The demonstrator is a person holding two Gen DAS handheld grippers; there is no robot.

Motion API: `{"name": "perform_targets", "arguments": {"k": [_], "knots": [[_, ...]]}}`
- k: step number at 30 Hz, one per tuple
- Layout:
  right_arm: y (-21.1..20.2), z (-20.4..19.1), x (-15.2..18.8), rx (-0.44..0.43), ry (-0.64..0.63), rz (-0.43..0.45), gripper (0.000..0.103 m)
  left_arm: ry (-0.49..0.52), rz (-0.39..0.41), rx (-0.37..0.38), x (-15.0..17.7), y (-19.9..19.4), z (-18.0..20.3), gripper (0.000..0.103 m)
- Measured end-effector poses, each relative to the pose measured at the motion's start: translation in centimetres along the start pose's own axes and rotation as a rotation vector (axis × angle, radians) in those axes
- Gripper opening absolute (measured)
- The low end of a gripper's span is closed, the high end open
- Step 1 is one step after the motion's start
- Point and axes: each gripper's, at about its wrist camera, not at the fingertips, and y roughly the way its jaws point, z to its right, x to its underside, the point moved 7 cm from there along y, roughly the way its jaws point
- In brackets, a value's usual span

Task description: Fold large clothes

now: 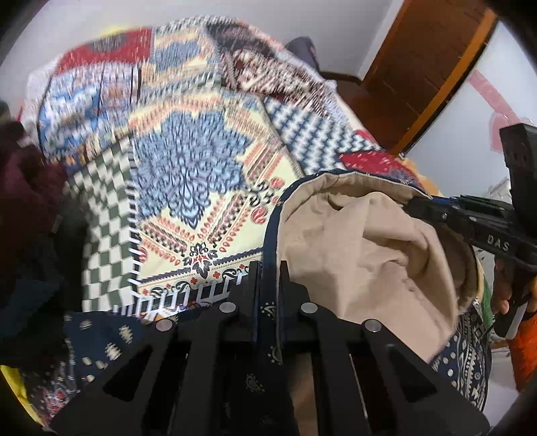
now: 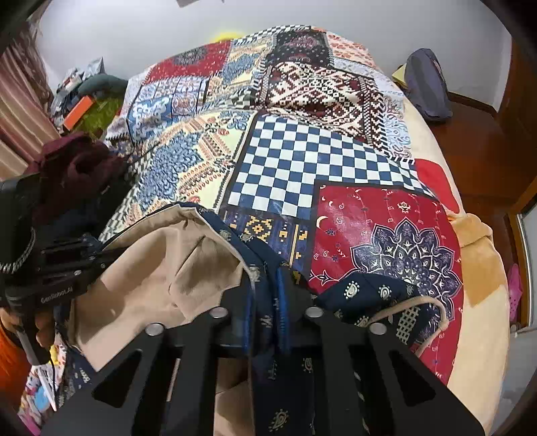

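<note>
We're in a home bedroom: a wide bed (image 2: 483,255) under a colourful patchwork-print bedspread (image 2: 285,161), a dark brown wooden door (image 1: 416,67) by plain white walls (image 2: 134,26), and a maroon heap of clothes (image 2: 77,167) at the bed's left edge.

One navy garment (image 2: 369,291) with tan lining, one patchwork bedspread (image 2: 302,157), one maroon clothing heap (image 2: 77,167), two grippers: left gripper (image 1: 268,268), right gripper (image 2: 268,275).

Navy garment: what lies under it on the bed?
Under the navy garment, held by both grippers, left and right, lies the patchwork bedspread. Its beige lining hides whatever lies directly below.
</note>
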Motion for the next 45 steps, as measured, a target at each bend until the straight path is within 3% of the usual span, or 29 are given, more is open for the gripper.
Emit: {"name": "perform_targets", "arguments": {"k": [10,18,25,30,35,40,45], "knots": [[-9.4,-3.5,1.8,-0.035,-0.068,0.137,0.009,0.084,0.147,0.01,1.7,-10.3,4.1,0.007],[-12.8,-5.4,6.8,-0.046,-0.102,0.132,0.009,0.152,0.152,-0.054,6.9,-13.2,6.4,0.007],[-13.6,-5.6,10.3,-0.061,-0.103,0.075,0.01,0.146,0.101,-0.016,11.0,-13.8,7.0,0.009],[-13.9,-5.8,12.6,-0.04,-0.116,0.015,0.014,0.161,0.065,-0.013,13.5,-14.0,7.5,0.03],[-15.5,-5.8,13.8,-0.03,-0.127,0.014,0.017,0.185,0.108,-0.043,14.6,-16.4,7.8,0.037],[-17.7,-6.2,13.0,-0.034,-0.136,0.074,0.017,0.178,0.185,-0.07,13.2,-19.1,7.5,0.039],[-18.8,-6.8,11.1,-0.05,-0.144,0.143,0.022,0.151,0.242,-0.092,10.6,-19.6,7.2,0.049]]}}
